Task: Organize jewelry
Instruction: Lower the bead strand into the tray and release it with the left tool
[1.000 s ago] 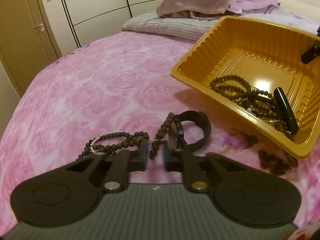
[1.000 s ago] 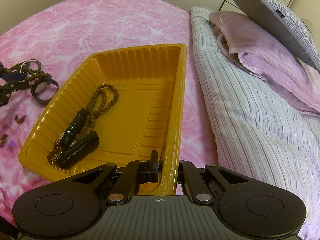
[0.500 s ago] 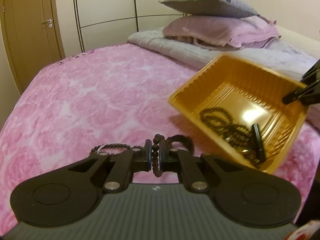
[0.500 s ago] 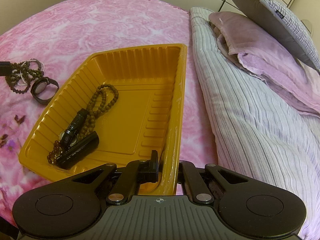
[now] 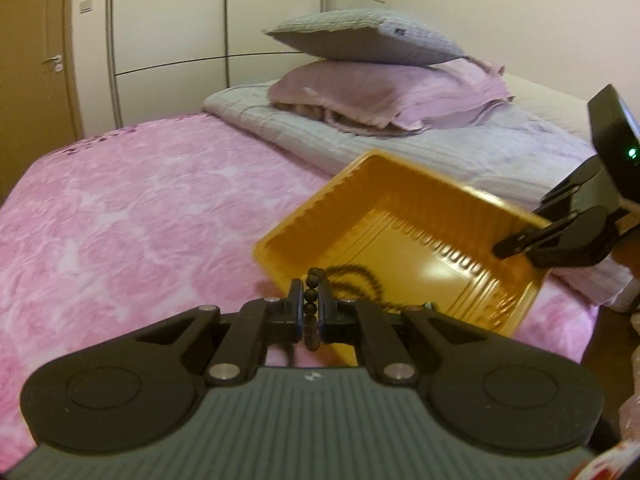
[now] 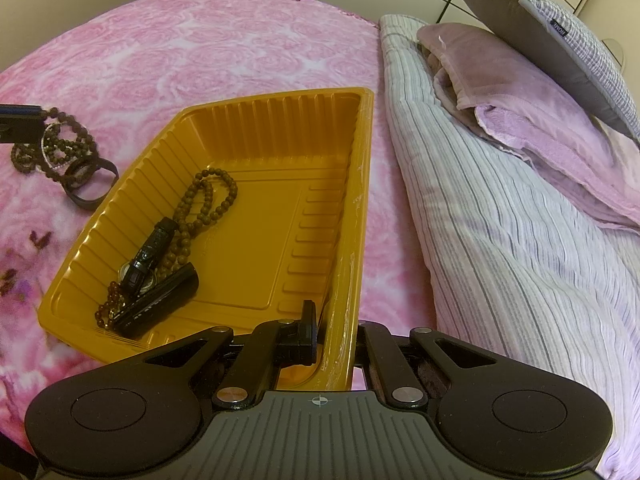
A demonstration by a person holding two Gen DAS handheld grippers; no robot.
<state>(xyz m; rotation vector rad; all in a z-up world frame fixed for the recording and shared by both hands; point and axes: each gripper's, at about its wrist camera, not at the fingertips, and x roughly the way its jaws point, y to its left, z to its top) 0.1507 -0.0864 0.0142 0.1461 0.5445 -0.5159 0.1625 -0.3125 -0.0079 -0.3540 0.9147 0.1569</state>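
Pink bed (image 5: 120, 208) under us. Left fingers (image 5: 311, 307) clamped on bead strand (image 5: 311, 294), hanging down; tray (image 5: 400, 240) just ahead-right. Right fingers (image 6: 332, 334) clamped on tray rim, tilting it.

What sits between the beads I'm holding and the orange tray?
In the right wrist view, a black ring-shaped band lies on the pink bedspread between the dark bead strand and orange tray.

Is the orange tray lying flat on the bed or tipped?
Tipped. The right gripper pinches the orange tray by its rim, lifting that side; beads and dark pieces have gathered at the low end.
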